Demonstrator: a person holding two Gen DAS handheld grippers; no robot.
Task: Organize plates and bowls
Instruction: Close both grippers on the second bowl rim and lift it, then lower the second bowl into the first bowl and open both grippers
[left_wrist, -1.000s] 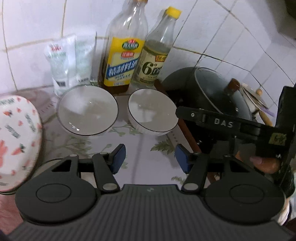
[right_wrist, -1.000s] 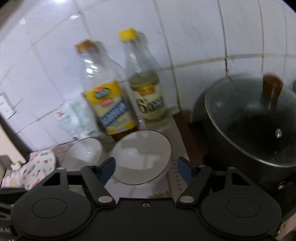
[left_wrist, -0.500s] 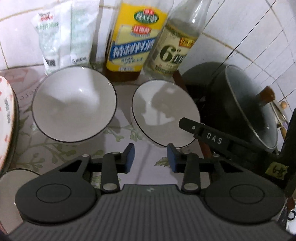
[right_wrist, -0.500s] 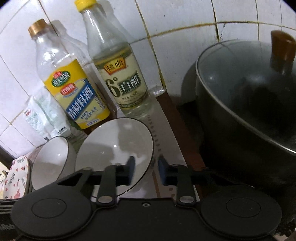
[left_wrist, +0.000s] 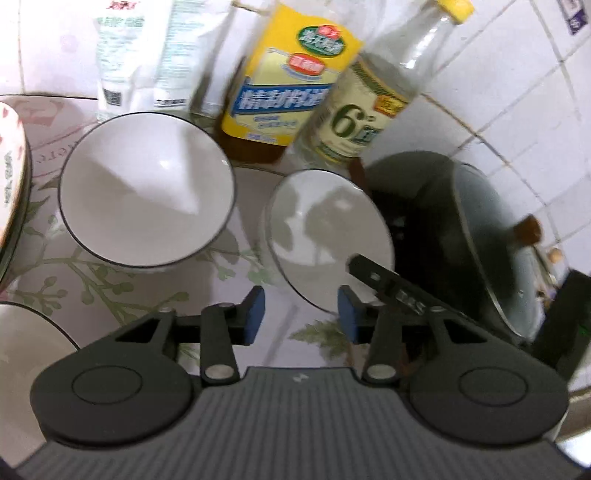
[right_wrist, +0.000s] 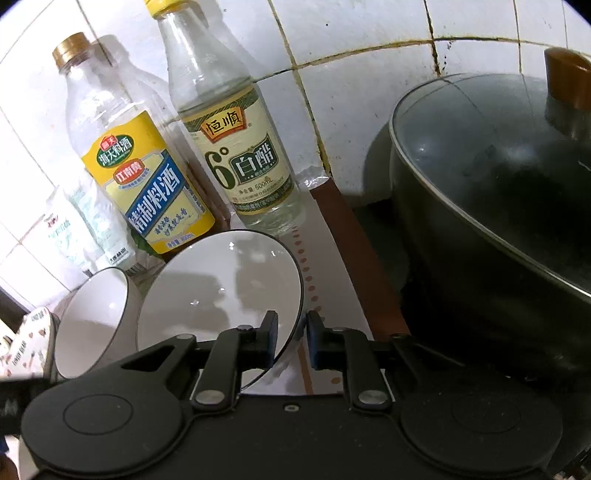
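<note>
The right hand-held gripper pinches the right bowl's rim; the left hand-held gripper, empty, is opening. The vinegar bottle reads "恒顺 6° 白醋 500mL".

White square wall tiles with stained yellow-brown grout filled the upper part of both views, meeting a pale countertop covering printed with green leafy sprigs in the lower left of the left wrist view, and bright light glared off the tiles at upper left.
</note>
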